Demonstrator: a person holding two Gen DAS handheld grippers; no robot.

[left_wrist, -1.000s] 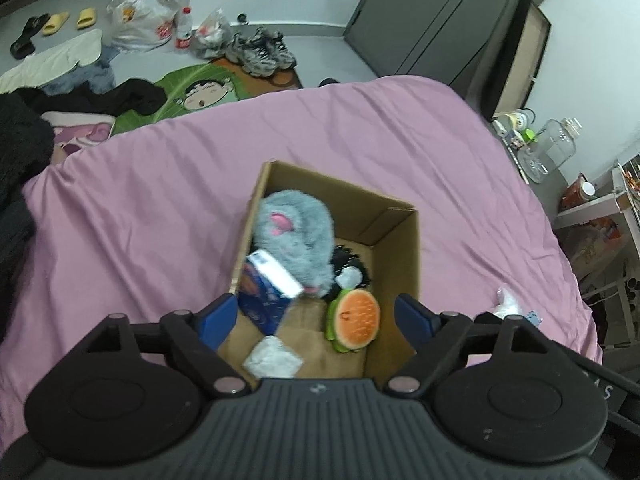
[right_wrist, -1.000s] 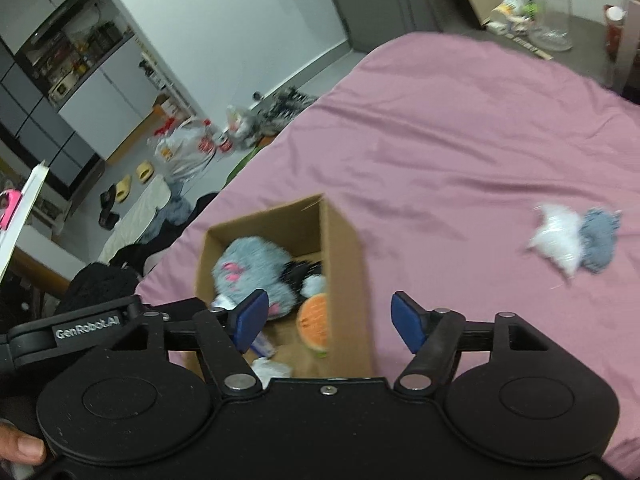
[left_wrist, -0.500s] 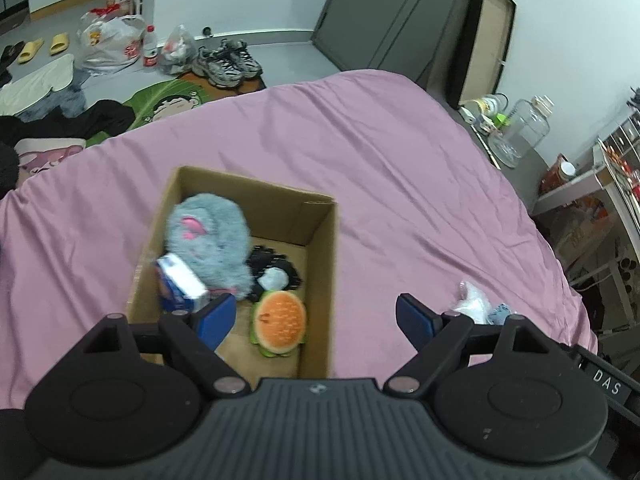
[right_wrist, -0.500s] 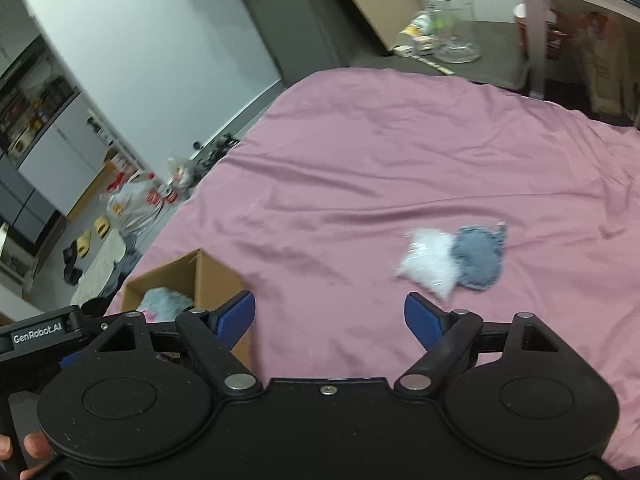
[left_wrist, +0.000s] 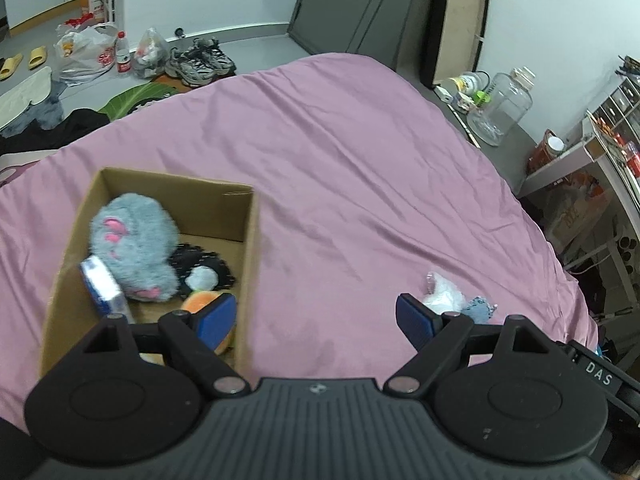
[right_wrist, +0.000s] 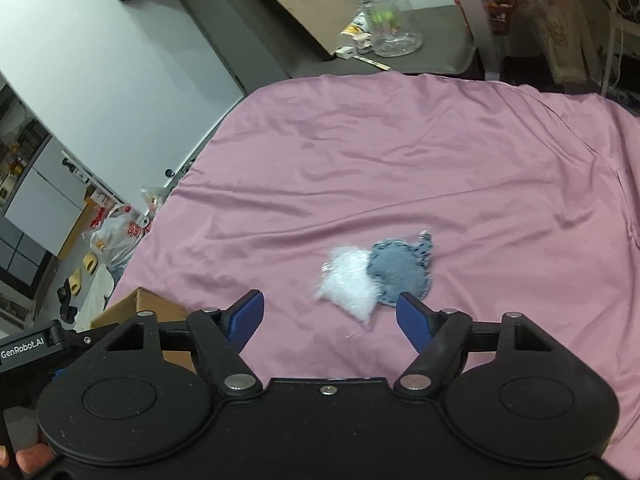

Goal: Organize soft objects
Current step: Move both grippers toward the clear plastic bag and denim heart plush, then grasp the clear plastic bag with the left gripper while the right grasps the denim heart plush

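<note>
A cardboard box (left_wrist: 248,240) stands on the pink bedsheet (left_wrist: 360,184). In it lie a grey plush (left_wrist: 134,244), an orange burger toy (left_wrist: 200,302), a blue-white packet (left_wrist: 100,286) and a black item (left_wrist: 208,260). My left gripper (left_wrist: 316,314) hangs open over the box's right wall and the sheet. To its right lie a white fluffy piece (left_wrist: 442,292) and a round denim piece (left_wrist: 480,309). In the right wrist view the white piece (right_wrist: 350,280) and denim piece (right_wrist: 400,270) touch each other just ahead of my open right gripper (right_wrist: 330,316), which holds nothing.
The box's corner (right_wrist: 136,304) shows at the right view's lower left. Beyond the bed's far edge are shoes (left_wrist: 200,60), plastic bags (left_wrist: 86,54) and clothes on the floor. A glass jar (left_wrist: 500,108) stands on a dark side table, with shelving (left_wrist: 612,128) at the right.
Both grippers have swung right, away from the box. The white and denim pieces have come nearer and more central in the right view; the box has slid to the left in both.
</note>
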